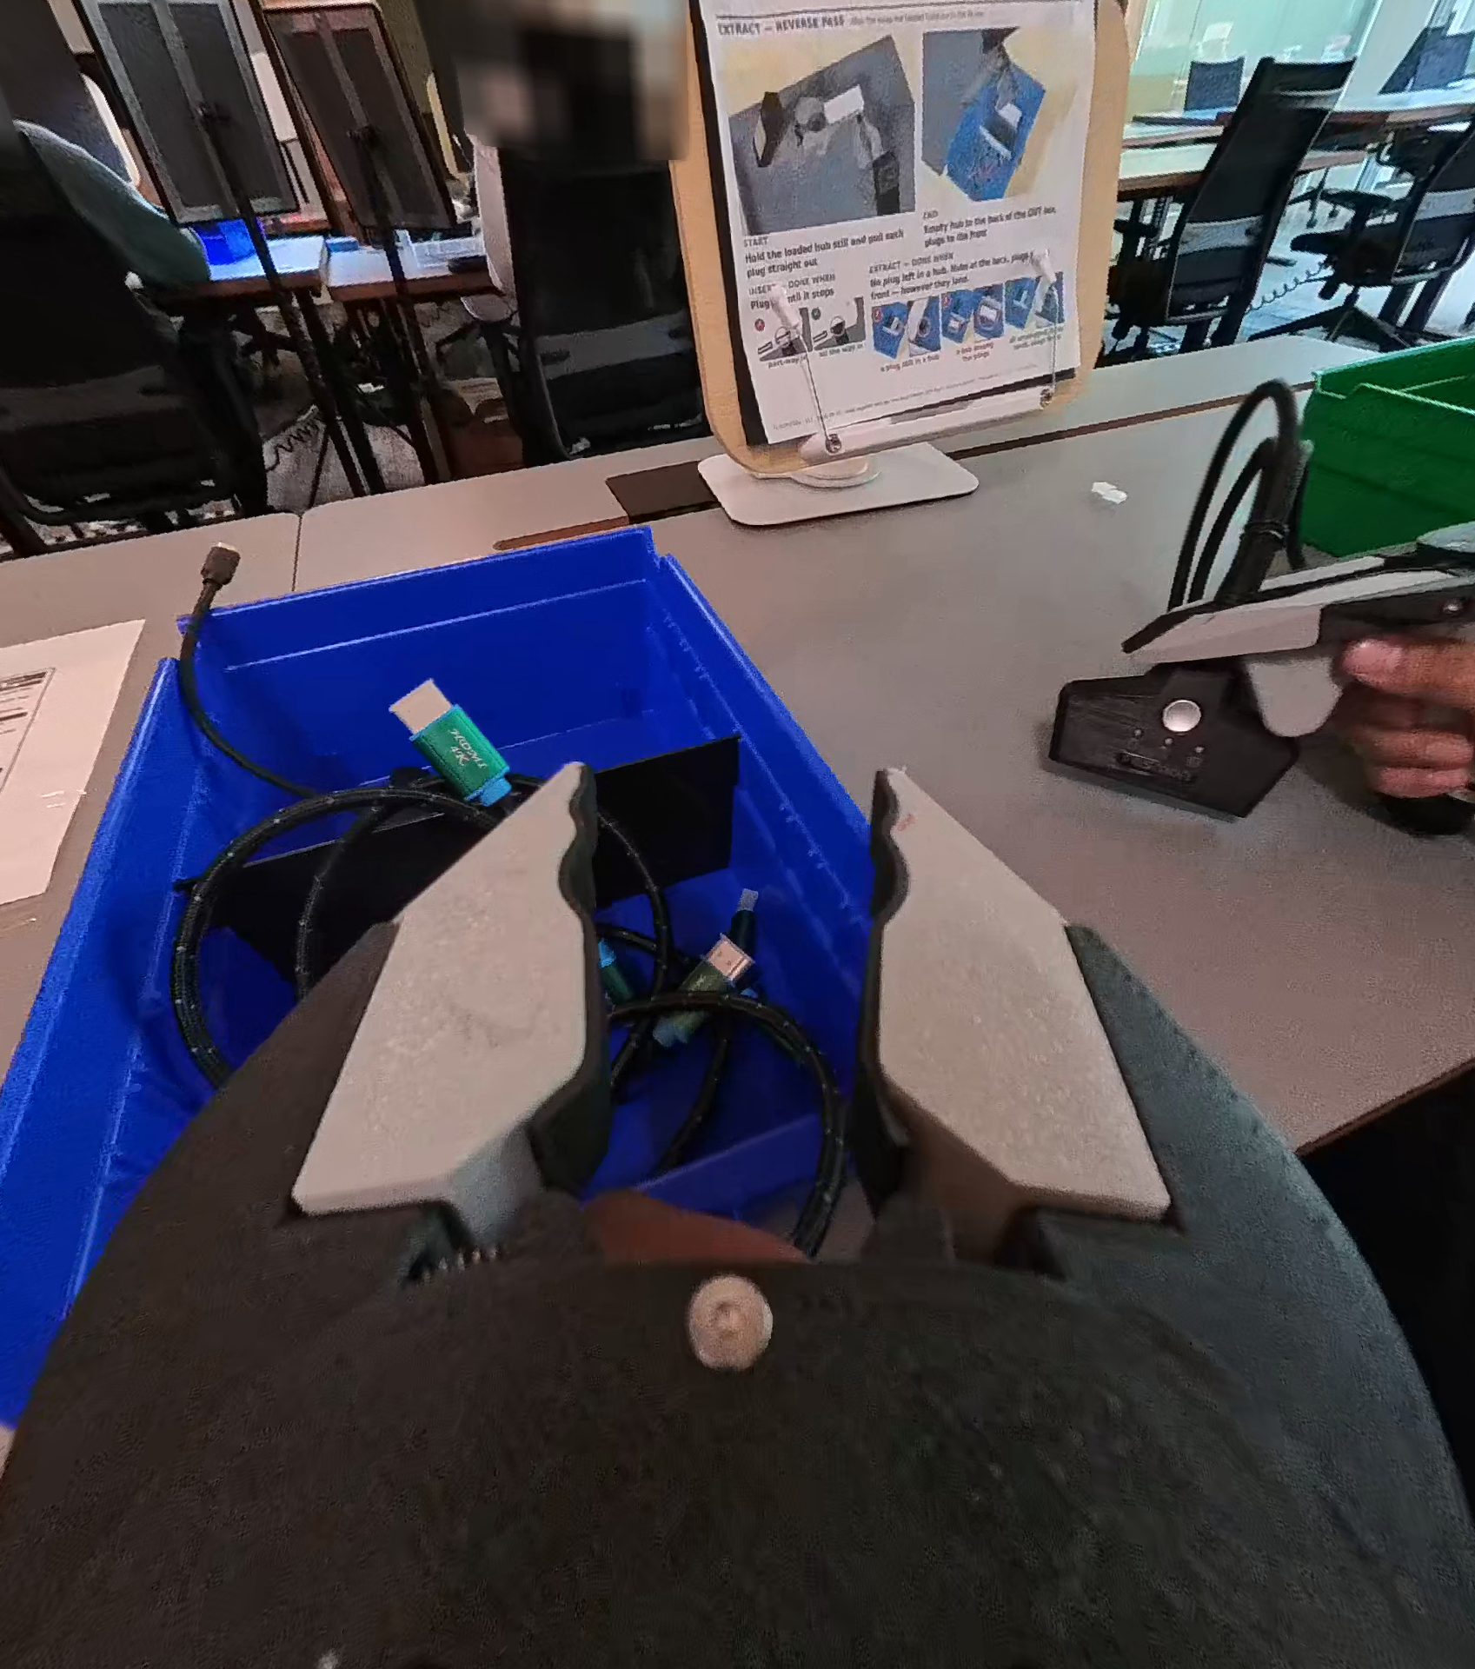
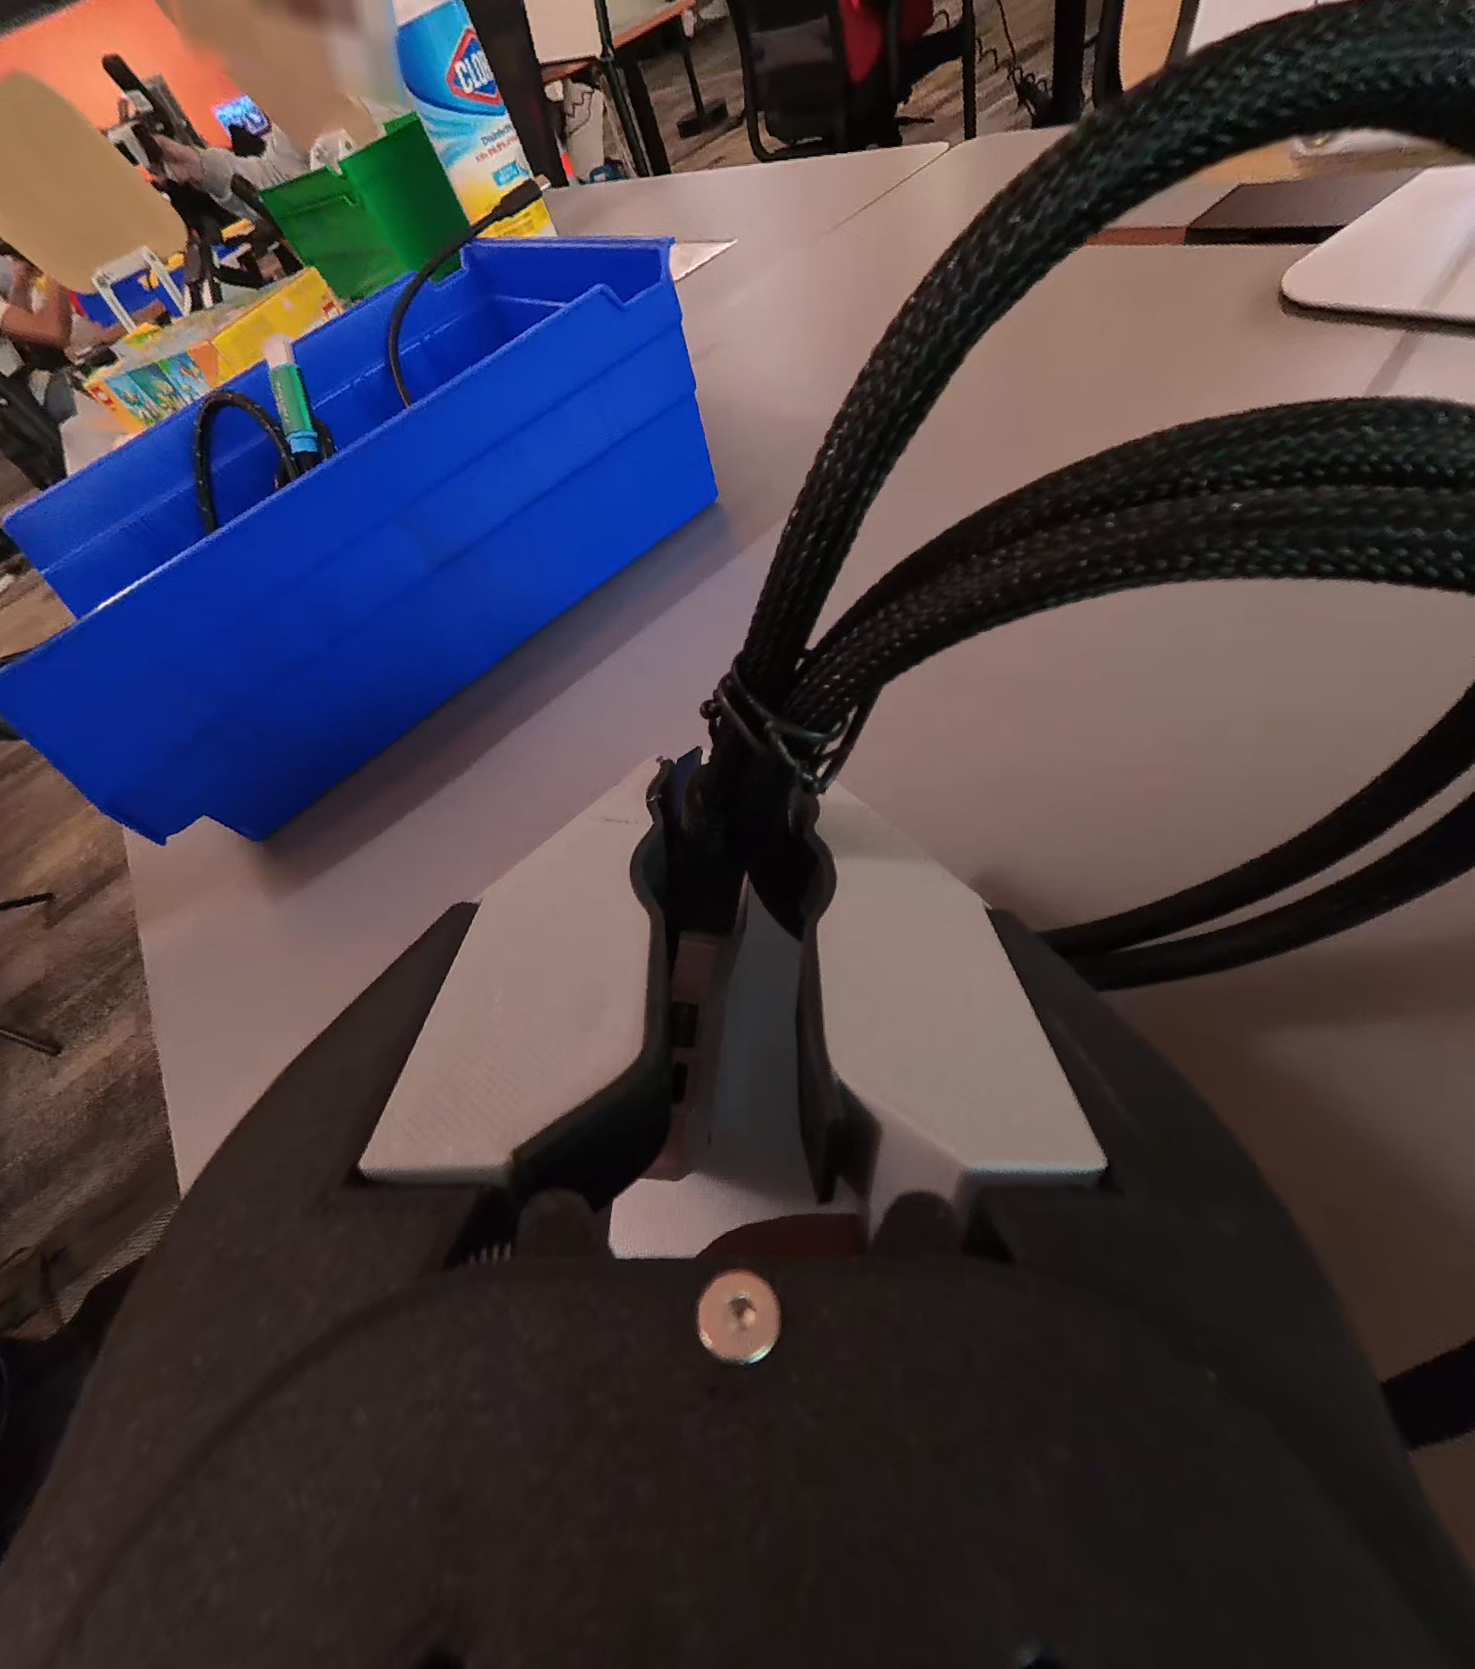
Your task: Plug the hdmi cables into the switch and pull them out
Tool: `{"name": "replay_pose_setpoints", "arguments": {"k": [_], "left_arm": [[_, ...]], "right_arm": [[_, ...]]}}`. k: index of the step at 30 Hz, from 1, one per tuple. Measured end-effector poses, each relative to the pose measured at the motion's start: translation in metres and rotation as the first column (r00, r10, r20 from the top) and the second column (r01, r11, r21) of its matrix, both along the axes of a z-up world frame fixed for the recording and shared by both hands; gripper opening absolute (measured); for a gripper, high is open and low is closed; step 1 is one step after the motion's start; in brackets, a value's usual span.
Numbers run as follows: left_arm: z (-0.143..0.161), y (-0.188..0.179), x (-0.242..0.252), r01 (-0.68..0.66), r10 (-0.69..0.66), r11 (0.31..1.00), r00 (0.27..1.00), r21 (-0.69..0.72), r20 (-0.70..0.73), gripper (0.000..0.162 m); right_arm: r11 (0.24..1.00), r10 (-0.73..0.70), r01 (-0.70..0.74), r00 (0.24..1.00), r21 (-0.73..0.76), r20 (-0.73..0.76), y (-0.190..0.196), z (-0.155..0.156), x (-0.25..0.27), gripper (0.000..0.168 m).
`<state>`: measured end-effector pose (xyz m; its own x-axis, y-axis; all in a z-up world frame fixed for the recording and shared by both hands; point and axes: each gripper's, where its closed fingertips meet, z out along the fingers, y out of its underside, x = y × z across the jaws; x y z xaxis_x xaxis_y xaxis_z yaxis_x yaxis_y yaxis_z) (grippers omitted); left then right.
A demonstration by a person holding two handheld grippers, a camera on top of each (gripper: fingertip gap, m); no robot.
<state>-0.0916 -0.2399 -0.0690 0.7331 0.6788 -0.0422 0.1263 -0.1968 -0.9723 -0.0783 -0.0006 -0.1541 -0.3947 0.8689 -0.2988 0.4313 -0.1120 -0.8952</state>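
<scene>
Our right tongs (image 2: 738,831) are clamped on the plug end of a bundled black HDMI cable (image 2: 1031,379), while our left tongs (image 1: 729,813) hover spread and empty above the blue bin (image 1: 481,623) holding more cables, one with a green plug (image 1: 453,750). The switch (image 1: 1167,750) sits on the worktop (image 1: 941,632) just under the right tongs, though we cannot quite see whether the plug has met a port. We should probably steady the switch with the left tongs and push the plug in straight, without twisting.
</scene>
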Motion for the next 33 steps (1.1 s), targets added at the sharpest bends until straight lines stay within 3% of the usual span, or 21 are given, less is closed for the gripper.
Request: {"name": "replay_pose_setpoints", "arguments": {"k": [15,33], "left_arm": [[0.000,-0.009,-0.005,-0.024,0.023,1.000,1.000,0.014,0.004,0.059],[0.001,-0.032,-0.019,-0.103,0.103,0.994,0.995,0.030,0.004,0.055]], "right_arm": [[0.999,0.019,-0.016,0.996,0.036,-0.085,-0.006,0.014,0.010,0.022],[0.997,0.057,-0.043,0.969,0.064,-0.239,0.002,0.083,0.063,0.022]]}}
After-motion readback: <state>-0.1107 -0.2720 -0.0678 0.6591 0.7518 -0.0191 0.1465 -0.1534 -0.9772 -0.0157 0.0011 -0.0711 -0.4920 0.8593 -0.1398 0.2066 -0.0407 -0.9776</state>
